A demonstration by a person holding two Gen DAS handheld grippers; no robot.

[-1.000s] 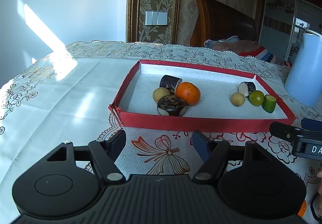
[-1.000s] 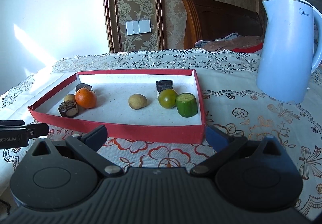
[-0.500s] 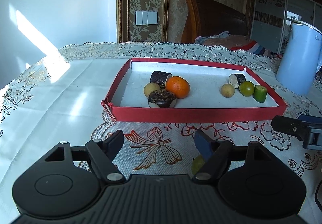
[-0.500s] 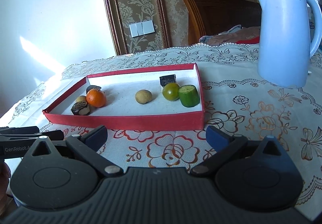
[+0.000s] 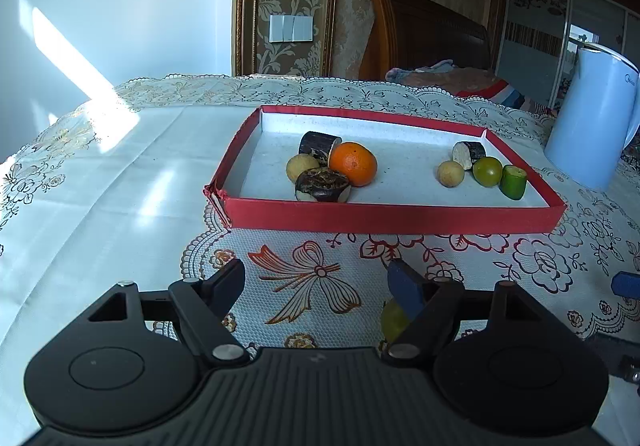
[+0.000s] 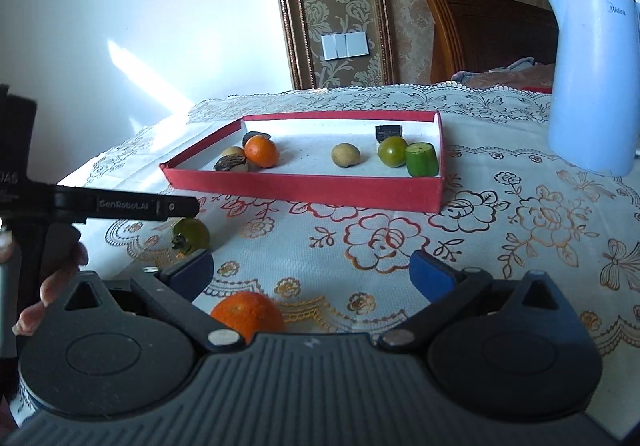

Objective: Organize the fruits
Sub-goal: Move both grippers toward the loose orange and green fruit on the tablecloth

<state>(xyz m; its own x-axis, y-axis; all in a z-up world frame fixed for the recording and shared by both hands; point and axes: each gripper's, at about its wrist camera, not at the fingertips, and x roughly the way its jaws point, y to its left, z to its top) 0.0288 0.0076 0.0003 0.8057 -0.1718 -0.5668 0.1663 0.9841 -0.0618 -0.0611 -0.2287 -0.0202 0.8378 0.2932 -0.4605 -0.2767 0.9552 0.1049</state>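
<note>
A red tray [image 5: 384,215] [image 6: 304,189] holds an orange [image 5: 353,163] [image 6: 261,151], dark pieces, tan round fruits, a green fruit [image 5: 487,171] [image 6: 393,151] and a green cut piece [image 5: 513,181] [image 6: 421,164]. On the cloth near me lie a loose green fruit [image 6: 191,234] [image 5: 394,318] and a loose orange [image 6: 248,316]. My left gripper [image 5: 320,284] is open and empty, the green fruit by its right finger. My right gripper [image 6: 312,270] is open and empty, the loose orange just under it.
A pale blue kettle [image 6: 592,85] [image 5: 588,121] stands right of the tray. The left gripper's arm [image 6: 120,203] crosses the right wrist view's left side. A lace floral tablecloth [image 6: 500,230] covers the table. A wooden headboard stands behind.
Both grippers have pulled back from the tray toward the near table edge. The loose green fruit and loose orange have come into view. Both stay open.
</note>
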